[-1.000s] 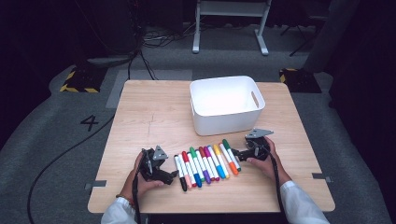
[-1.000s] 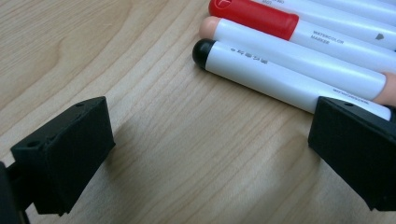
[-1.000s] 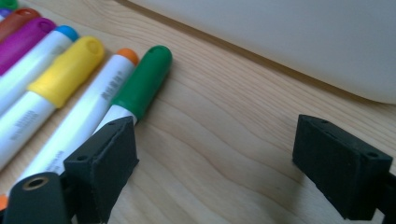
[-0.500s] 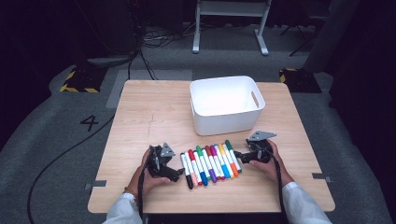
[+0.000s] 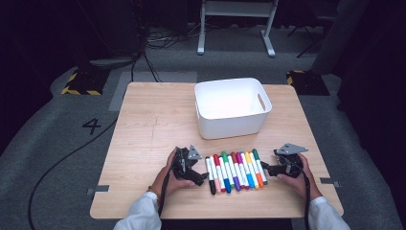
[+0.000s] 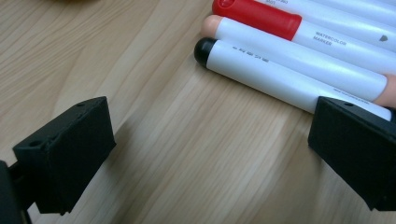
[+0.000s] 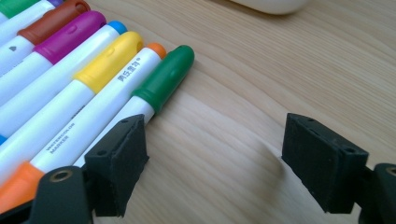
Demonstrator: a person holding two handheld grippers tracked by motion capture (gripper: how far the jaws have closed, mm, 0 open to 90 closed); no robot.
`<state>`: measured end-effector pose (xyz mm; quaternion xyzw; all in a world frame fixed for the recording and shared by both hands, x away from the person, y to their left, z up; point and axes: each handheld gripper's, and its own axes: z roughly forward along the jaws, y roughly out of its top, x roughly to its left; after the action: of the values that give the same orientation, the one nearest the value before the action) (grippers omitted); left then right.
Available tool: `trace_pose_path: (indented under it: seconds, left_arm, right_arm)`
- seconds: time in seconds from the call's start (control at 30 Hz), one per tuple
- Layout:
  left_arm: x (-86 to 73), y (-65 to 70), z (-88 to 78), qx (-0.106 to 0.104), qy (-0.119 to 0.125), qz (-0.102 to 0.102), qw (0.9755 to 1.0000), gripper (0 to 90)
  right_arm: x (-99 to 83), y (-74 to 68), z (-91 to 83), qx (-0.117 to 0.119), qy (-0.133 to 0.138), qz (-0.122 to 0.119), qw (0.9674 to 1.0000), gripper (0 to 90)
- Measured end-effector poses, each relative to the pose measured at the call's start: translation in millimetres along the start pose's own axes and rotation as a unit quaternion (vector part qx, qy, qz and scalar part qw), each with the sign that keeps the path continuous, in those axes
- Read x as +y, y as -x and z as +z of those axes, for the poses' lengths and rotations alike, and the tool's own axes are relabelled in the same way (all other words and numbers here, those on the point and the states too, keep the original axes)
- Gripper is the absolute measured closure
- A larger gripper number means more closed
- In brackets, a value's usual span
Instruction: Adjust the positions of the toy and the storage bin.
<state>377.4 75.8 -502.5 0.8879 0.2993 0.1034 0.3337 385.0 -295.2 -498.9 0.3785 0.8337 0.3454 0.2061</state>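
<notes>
Two grippers sit low over the wooden table (image 5: 148,124), one at each end of a row of markers (image 5: 234,171). My left gripper (image 5: 200,178) has its jaws spread wide with bare wood between them; the black-capped marker (image 6: 285,77) lies just beside its right jaw, with the peach-capped marker (image 6: 299,46) and red-capped marker (image 6: 261,16) beyond it. Farther right, the row runs on to the green-capped marker (image 7: 163,79), which lies against the left jaw of my right gripper (image 5: 264,168). Those jaws have just been closing a little yet stand apart, gripping nothing, only tabletop between them. Beyond both grippers, past the markers, stands the white bin (image 5: 230,127).
</notes>
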Motion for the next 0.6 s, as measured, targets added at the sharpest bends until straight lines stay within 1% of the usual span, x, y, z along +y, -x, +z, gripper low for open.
trace_pose_path:
  seconds: [0.03,0.1,0.13,0.17,0.2,0.23,0.27,0.3,0.33,0.37,0.4,0.43,0.47,0.5,0.57,0.6]
  left_arm:
    - [3.5,3.1,3.1,-0.002,0.001,0.0,1.0,0.4]
    - [10.7,7.9,9.5,-0.013,-0.001,0.011,0.9999,0.4]
    - [13.9,10.6,12.6,-0.016,-0.001,0.012,0.9998,0.3]
    - [16.8,13.4,15.4,-0.019,-0.002,0.009,0.9998,0.3]
    - [20.3,14.3,18.1,-0.026,-0.002,0.015,0.9995,0.4]
    - [23.5,15.7,20.9,-0.026,0.001,0.017,0.9995,0.4]
    - [27.3,17.4,24.1,-0.026,0.004,0.02,0.9995,0.3]
    - [28.9,19.4,25.9,-0.027,0.001,0.014,0.9995,0.3]
    - [33.8,21.3,30.3,-0.031,0.005,0.021,0.9993,0.3]
    - [33.8,21.3,30.3,-0.031,0.005,0.021,0.9993,0.3]
    - [36.1,24.8,32.1,-0.033,-0.002,0.013,0.9994,0.3]
    - [39.1,25.1,35.0,-0.036,0.006,0.024,0.999,0.3]
    - [40.9,27.1,36.3,-0.038,0.002,0.021,0.9991,0.3]
    - [44.7,28.2,39.6,-0.04,0.006,0.026,0.9988,0.3]
    - [47.0,28.9,42.0,-0.044,0.006,0.025,0.9987,0.3]
    - [49.4,27.1,43.0,-0.045,0.0,0.04,0.9982,0.2]
  right_arm:
    - [-3.2,2.4,-3.8,-0.003,-0.001,0.004,1.0,22.2]
    - [-10.6,9.2,-10.1,-0.009,0.001,0.005,0.9999,22.2]
    - [-17.4,15.6,-15.5,-0.011,0.004,0.021,0.9997,22.2]
    - [-17.4,15.6,-15.5,-0.011,0.004,0.021,0.9997,22.2]
    - [-20.7,19.4,-18.1,-0.012,0.004,0.021,0.9997,22.1]
    - [-23.4,21.7,-20.5,-0.014,0.005,0.024,0.9996,22.0]
    - [-26.2,24.1,-23.1,-0.016,0.006,0.022,0.9996,21.8]
    - [-29.7,27.2,-25.9,-0.02,0.01,0.02,0.9996,21.6]
    - [-34.7,32.0,-29.0,-0.02,0.013,0.03,0.9993,21.2]
    - [-34.7,32.0,-29.0,-0.02,0.013,0.03,0.9993,21.2]
    - [-36.8,35.0,-30.3,-0.018,0.013,0.033,0.9992,20.9]
    - [-39.1,38.3,-32.4,-0.017,0.01,0.046,0.9988,20.1]
    - [-40.9,40.5,-33.9,-0.019,0.011,0.049,0.9985,19.7]
    - [-43.2,44.4,-36.5,-0.023,0.007,0.059,0.998,18.6]
    - [-44.0,46.4,-37.0,-0.026,0.004,0.06,0.9979,17.3]
    - [-44.8,49.0,-37.2,-0.03,0.001,0.068,0.9972,15.8]
